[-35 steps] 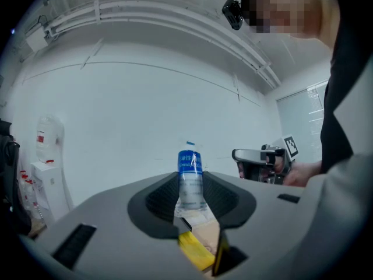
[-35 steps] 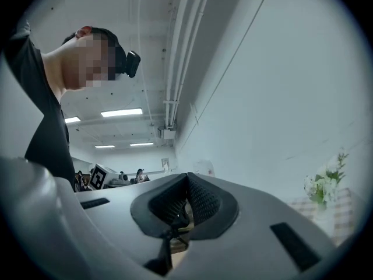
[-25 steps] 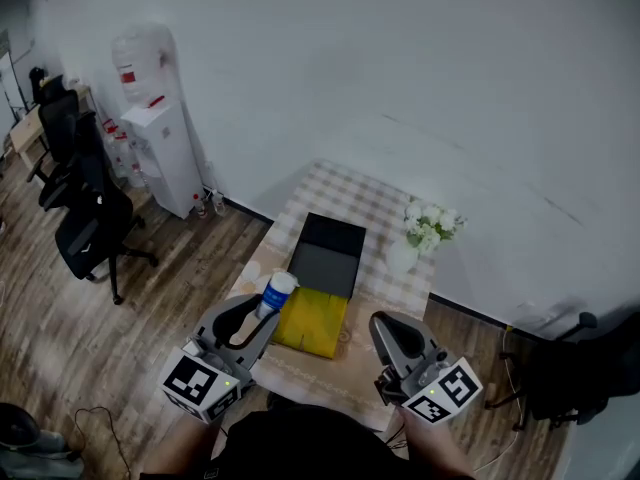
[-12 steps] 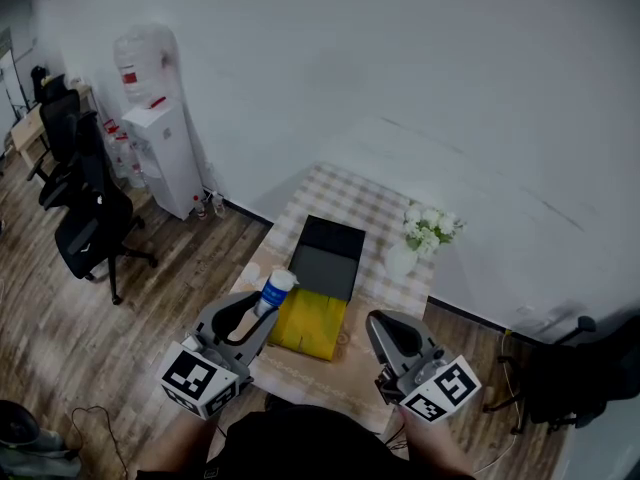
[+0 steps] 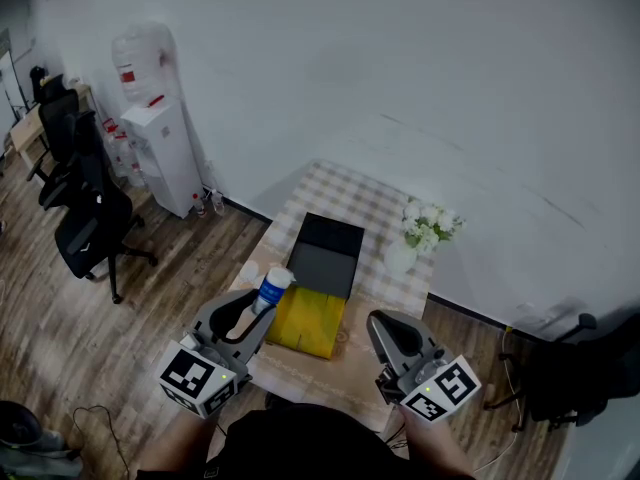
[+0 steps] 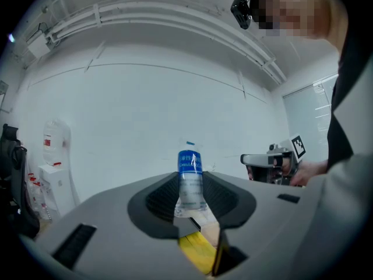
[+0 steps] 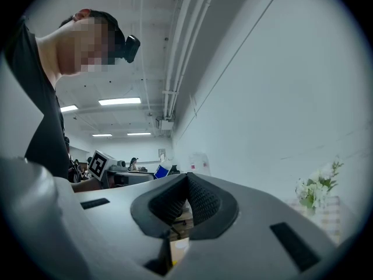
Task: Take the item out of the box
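bottle is out of the box already, clamped in the left gripper just beside the box's left side. right gripper is closed on nothing. only setting the bottle down seems left.

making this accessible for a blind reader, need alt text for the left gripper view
The left gripper is shut on a small clear bottle with a blue label, held upright in front of a white wall. The right gripper shows at right, a water dispenser at far left, and a yellow surface below the jaws.
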The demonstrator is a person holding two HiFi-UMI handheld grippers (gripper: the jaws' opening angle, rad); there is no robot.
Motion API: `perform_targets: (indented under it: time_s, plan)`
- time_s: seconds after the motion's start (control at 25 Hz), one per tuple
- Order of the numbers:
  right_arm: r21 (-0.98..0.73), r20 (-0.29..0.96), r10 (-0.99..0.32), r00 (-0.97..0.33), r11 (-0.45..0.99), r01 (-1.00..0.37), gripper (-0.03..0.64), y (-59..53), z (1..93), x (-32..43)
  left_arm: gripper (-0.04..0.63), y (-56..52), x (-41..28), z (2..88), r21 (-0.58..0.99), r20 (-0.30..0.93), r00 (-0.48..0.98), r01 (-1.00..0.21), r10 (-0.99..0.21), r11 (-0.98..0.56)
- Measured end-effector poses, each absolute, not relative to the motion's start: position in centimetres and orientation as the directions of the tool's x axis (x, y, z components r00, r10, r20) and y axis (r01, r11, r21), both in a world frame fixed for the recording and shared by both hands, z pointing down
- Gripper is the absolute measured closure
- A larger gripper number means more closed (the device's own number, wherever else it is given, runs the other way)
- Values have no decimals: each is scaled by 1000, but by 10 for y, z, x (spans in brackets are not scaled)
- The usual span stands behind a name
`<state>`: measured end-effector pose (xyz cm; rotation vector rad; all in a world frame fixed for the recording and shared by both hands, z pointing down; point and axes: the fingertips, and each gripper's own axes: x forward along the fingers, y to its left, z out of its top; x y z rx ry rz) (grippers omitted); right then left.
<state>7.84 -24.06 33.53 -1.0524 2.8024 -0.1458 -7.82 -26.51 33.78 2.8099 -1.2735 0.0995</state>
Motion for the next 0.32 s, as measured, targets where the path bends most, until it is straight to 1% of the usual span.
perform_targets:
  time_s: [0.32]
  plan:
    - [-146, -98, -658, -747, 752, -643, 581, -241, 340, 81, 463, -266, -75, 341, 31, 89, 658, -753, -748, -658]
